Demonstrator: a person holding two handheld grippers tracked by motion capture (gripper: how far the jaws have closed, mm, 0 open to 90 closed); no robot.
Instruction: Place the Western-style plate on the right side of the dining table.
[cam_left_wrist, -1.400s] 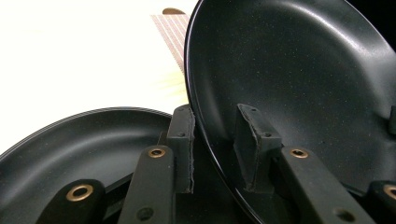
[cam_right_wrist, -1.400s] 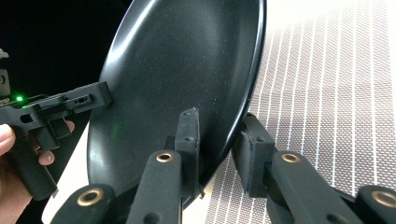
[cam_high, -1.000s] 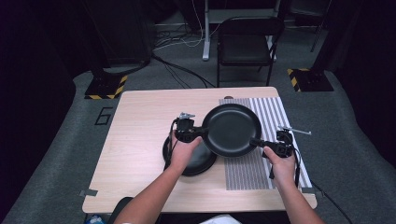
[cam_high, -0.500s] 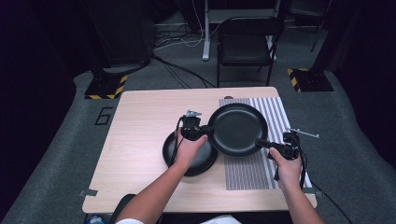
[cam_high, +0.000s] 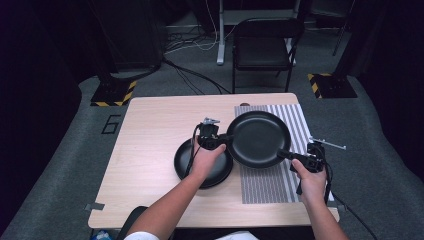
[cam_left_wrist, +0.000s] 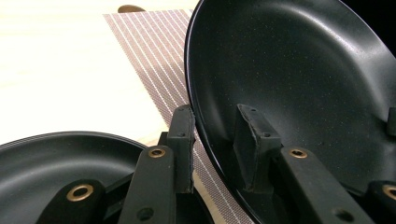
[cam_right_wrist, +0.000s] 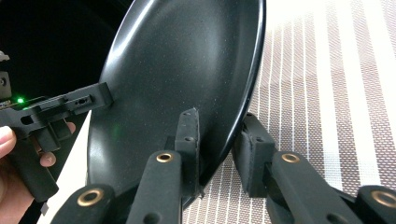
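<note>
A large black pan (cam_high: 258, 138) hangs tilted just above the striped mat (cam_high: 265, 185), held from both sides. My left gripper (cam_high: 220, 141) is shut on its left rim; in the left gripper view the jaws straddle the pan (cam_left_wrist: 303, 70), one finger (cam_left_wrist: 182, 140) outside and the other inside. My right gripper (cam_high: 287, 155) is shut on the near right rim, where the pan (cam_right_wrist: 177, 60) sits between its jaws. A second black pan (cam_high: 202, 162) lies flat on the table under my left hand, also seen as the dark dish (cam_left_wrist: 46, 163) in the left gripper view.
The striped mat (cam_right_wrist: 327, 93) covers the right part of the wooden table (cam_high: 150, 145). A black chair (cam_high: 262, 47) stands behind the table's far edge, and cables run over the floor. My left gripper (cam_right_wrist: 56, 112) shows across the pan in the right gripper view.
Both grippers have carried the large pan to the right, off the second pan and over the striped mat. The second pan has stayed where it was.
</note>
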